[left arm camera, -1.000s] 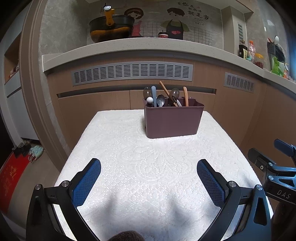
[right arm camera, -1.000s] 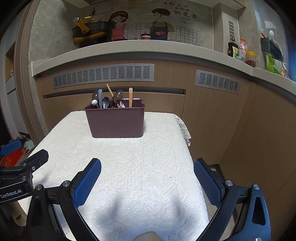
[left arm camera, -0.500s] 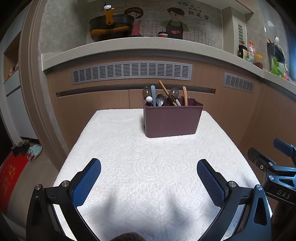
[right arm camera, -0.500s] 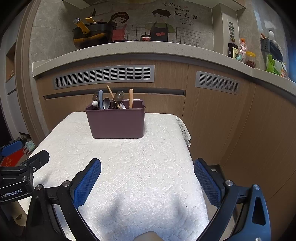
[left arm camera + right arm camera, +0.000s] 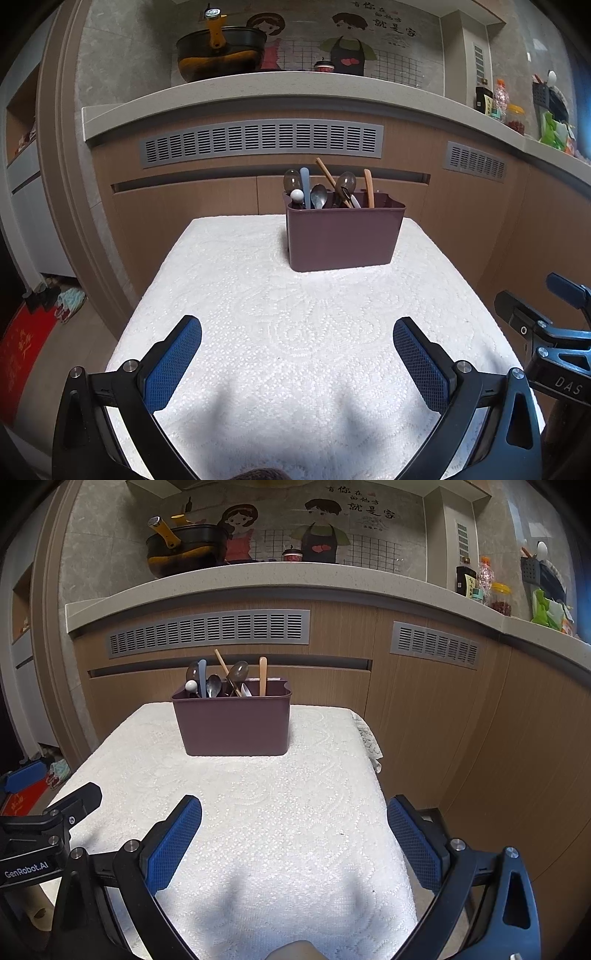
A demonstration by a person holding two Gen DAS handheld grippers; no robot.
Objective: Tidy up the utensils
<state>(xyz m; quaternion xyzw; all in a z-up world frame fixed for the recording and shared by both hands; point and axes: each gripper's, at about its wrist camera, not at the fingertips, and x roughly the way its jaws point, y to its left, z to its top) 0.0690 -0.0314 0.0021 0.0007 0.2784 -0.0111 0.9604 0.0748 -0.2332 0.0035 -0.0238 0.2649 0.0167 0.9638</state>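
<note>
A dark maroon utensil bin stands at the far end of a table covered with a white lace cloth; it also shows in the right wrist view. Several spoons, chopsticks and a wooden utensil stand upright in it. My left gripper is open and empty over the near part of the cloth. My right gripper is open and empty, near the table's right edge. Each gripper shows at the side of the other's view.
A wooden cabinet front with grey vents runs behind the table under a stone counter holding a black pot. Bottles and jars stand on the counter at right. Red mat and floor lie to the left.
Both views have shifted very slightly; the bin sits a touch lower and nearer in frame. Both grippers stay open and empty.
</note>
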